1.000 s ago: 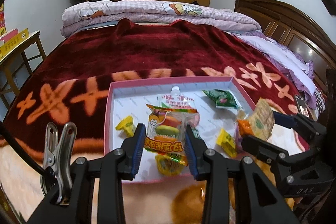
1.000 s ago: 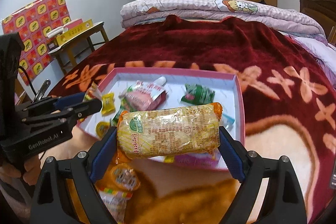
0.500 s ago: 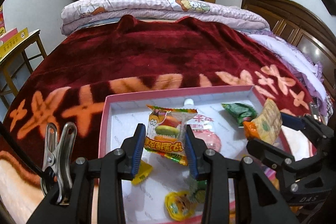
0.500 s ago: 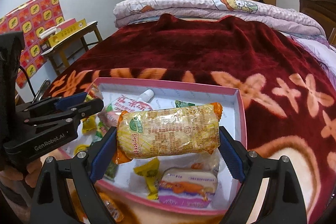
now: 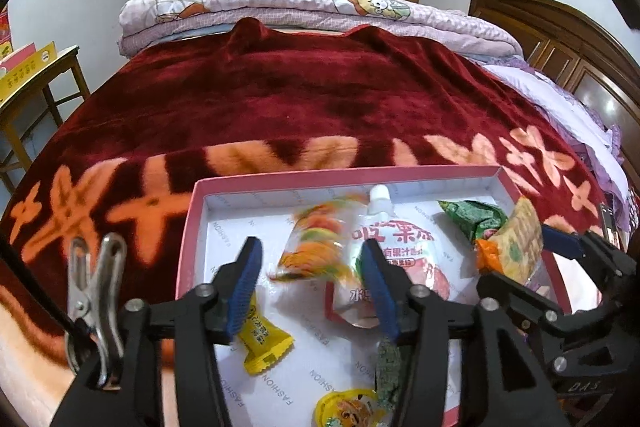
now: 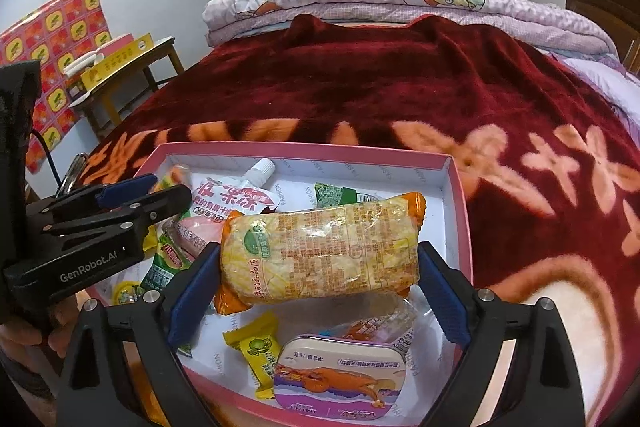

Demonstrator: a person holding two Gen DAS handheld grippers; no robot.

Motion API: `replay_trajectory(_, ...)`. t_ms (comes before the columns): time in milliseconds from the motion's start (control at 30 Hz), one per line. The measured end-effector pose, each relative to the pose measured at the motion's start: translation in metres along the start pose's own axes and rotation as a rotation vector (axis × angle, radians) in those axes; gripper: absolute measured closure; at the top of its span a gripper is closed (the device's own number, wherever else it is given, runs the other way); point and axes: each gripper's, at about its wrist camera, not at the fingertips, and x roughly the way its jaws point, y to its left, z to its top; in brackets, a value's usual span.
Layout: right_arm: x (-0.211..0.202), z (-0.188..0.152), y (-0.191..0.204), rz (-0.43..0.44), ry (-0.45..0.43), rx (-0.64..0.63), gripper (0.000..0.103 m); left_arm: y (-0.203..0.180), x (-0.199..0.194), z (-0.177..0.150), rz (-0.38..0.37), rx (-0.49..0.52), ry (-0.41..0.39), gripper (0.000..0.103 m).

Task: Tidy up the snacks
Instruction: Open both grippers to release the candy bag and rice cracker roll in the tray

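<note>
My right gripper's blue pads pinch the crinkly yellow cracker pack endwise over the pink cardboard box — light, brittle, slippery; left gripper just opened, dropping its small orange candy bag.

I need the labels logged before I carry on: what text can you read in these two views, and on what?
"FASHION": printed repeatedly on the white lining of the pink box.
"GenRobot.AI": side of the left gripper.
"16": by the Chinese print on the purple tin; the rest is unclear.
Chinese print on the drink pouch, cracker pack and yellow candy: not dependably legible.
</note>
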Motion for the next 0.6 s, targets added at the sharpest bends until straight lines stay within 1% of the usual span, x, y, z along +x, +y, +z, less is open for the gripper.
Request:
replay_trajectory(100,-0.001,-0.001,0.003,-0.043,-0.010,-0.026,0.005,-0.003,-0.001,-0.001,0.020,0.011,-0.001,0.038)
replay_trajectory(167,-0.003,-0.001,0.004,-0.048,-0.016,-0.029,0.004,-0.004,-0.001,-0.001,0.024,0.020,-0.001,0.037)
replay_trajectory(367,-0.014,-0.001,0.004,-0.004,-0.041,-0.022,0.003,-0.005,-0.009,-0.004,0.010,0.017,0.000,0.037)
replay_trajectory(600,-0.021,-0.004,0.010,0.018,-0.053,-0.048,0.003,-0.001,-0.025,-0.006,-0.022,-0.012,-0.006,0.037)
